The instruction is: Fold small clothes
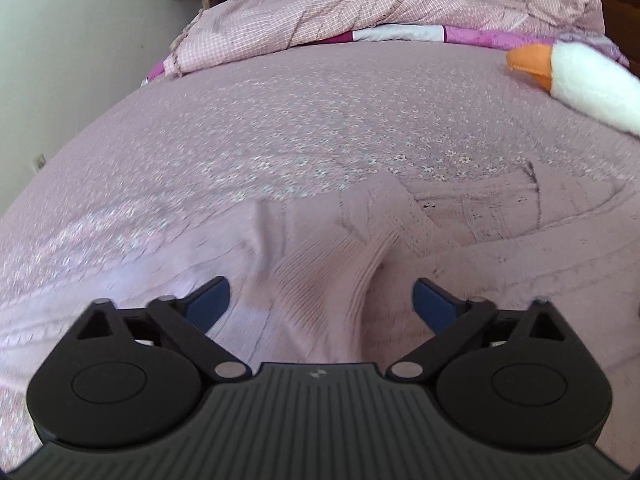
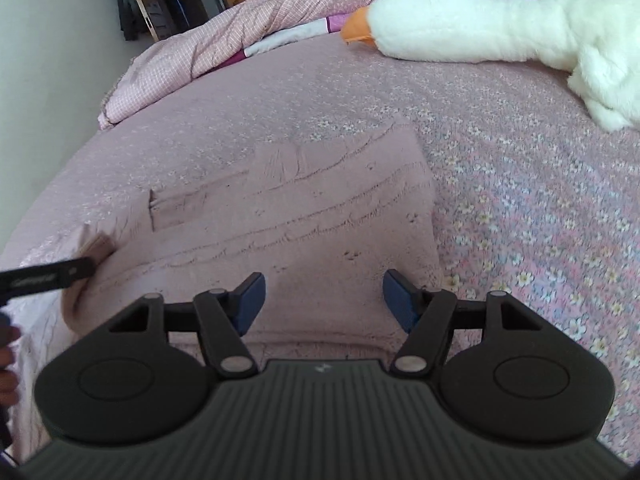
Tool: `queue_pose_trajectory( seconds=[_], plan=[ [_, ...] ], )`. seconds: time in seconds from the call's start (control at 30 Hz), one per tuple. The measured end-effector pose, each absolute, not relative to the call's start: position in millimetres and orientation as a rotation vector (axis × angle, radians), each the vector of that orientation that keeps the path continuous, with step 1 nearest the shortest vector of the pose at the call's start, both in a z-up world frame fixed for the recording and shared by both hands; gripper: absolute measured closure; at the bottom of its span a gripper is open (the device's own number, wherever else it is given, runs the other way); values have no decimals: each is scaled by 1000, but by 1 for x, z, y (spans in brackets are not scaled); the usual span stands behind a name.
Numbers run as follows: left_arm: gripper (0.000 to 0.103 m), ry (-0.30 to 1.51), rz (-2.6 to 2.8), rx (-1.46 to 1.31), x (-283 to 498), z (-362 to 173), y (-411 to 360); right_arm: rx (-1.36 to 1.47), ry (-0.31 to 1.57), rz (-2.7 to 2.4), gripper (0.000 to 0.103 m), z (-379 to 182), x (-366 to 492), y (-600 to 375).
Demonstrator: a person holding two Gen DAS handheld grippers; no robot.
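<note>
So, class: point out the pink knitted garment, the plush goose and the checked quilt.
pink knitted garment (image 2: pixel 304 216): right wrist view, middle of its knit.
plush goose (image 2: pixel 460 20): right wrist view, white neck.
checked quilt (image 1: pixel 288 16): left wrist view, bunched middle.

One knit garment (image 2: pixel 280 220) is lying on the bed (image 2: pixel 520 200), one plush goose (image 2: pixel 480 28) is resting farther up the bed, one quilt (image 1: pixel 320 12) beyond, and two grippers (image 1: pixel 320 300) (image 2: pixel 323 300) are hovering over the bed.

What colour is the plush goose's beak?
Orange beak on the white plush goose; clearest in the right wrist view.
</note>
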State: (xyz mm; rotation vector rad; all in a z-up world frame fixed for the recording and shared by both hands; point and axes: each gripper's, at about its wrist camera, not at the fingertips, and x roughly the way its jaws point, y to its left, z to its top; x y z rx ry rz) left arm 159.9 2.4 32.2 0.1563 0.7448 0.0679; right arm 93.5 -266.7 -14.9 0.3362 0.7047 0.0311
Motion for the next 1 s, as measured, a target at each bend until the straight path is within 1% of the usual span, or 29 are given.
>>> queue_pose_trajectory(
  seconds=[0.03, 0.07, 0.1, 0.13, 0.2, 0.37, 0.53, 0.57, 0.63, 0.7, 1.0],
  plan=[
    [30, 737, 69, 172, 164, 28, 0, 331, 697, 34, 36, -16, 92, -266],
    [40, 734, 76, 184, 166, 24, -1, 325, 692, 35, 36, -17, 91, -265],
    [55, 734, 97, 187, 169, 22, -1, 318, 688, 36, 36, -17, 91, -264],
    [63, 732, 118, 170, 169, 22, 3, 313, 685, 37, 36, -18, 90, -264],
    [68, 718, 134, 103, 164, 26, 14, 311, 681, 36, 36, -19, 90, -263],
    [68, 689, 231, 24, 141, 37, 48, 308, 679, 32, 36, -19, 91, -264],
    [66, 771, 271, -24, 127, 23, 78, 290, 679, 21, 36, -19, 91, -261],
    [63, 776, 275, -34, 124, 20, 83, 287, 680, 19, 36, -19, 91, -261],
    [45, 759, 289, -52, 117, 17, 91, 282, 682, 16, 36, -19, 92, -260],
    [41, 762, 303, -64, 113, 17, 97, 278, 684, 14, 36, -20, 93, -261],
    [40, 750, 264, -161, 88, 36, 114, 307, 688, -6, 36, -18, 94, -261]
  ],
)
